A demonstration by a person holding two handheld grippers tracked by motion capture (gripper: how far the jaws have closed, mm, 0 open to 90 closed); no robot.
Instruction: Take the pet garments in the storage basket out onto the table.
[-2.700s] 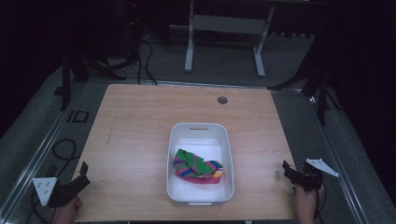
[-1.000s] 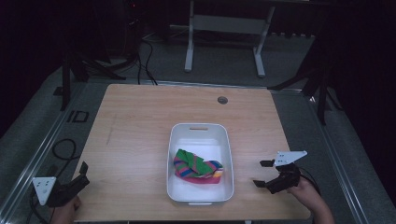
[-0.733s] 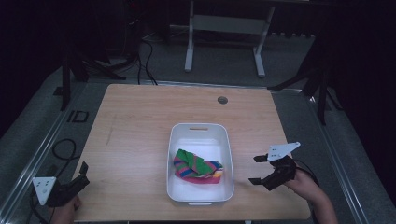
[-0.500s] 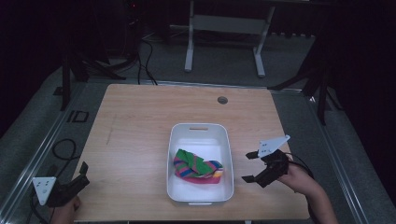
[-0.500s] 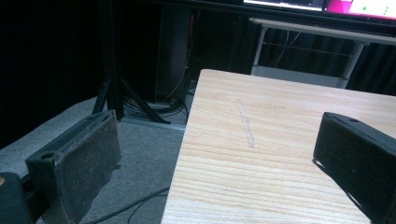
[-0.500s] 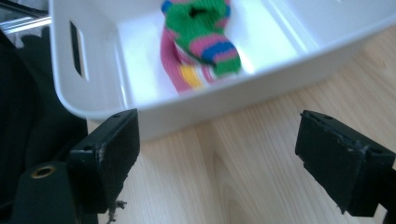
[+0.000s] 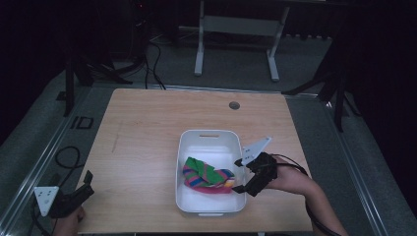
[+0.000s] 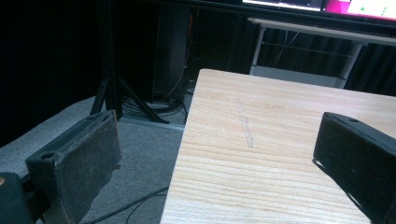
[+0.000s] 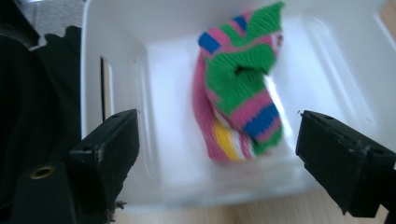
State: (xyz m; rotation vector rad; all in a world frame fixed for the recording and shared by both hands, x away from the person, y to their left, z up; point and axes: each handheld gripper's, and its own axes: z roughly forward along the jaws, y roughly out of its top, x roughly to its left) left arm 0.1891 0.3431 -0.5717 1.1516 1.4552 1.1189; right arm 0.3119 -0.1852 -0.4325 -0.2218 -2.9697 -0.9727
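Observation:
A white plastic tub (image 7: 184, 156) stands near the middle of the wooden table (image 7: 147, 128). In it lies a crumpled striped sock (image 7: 206, 176) in green, pink, blue and yellow. My right gripper (image 7: 238, 175) is at the tub's right rim, open, with its jaws pointing left at the sock. In the right gripper view the sock (image 9: 238, 93) lies beyond the wide-apart jaws of the gripper (image 9: 219, 140), inside the tub (image 9: 327, 70), and nothing is held. My left gripper (image 7: 86, 186) rests open at the table's front left corner, as the left gripper view (image 8: 217, 154) confirms.
A small round grommet hole (image 7: 234, 105) sits near the table's far edge. Bare wood (image 8: 280, 140) lies ahead of the left gripper. Dark floor with cables (image 7: 69, 157) and stand legs (image 7: 236, 44) surrounds the table.
My right gripper has travelled left from the table's right edge to the tub's right rim, staying open. The left gripper and the sock have not moved.

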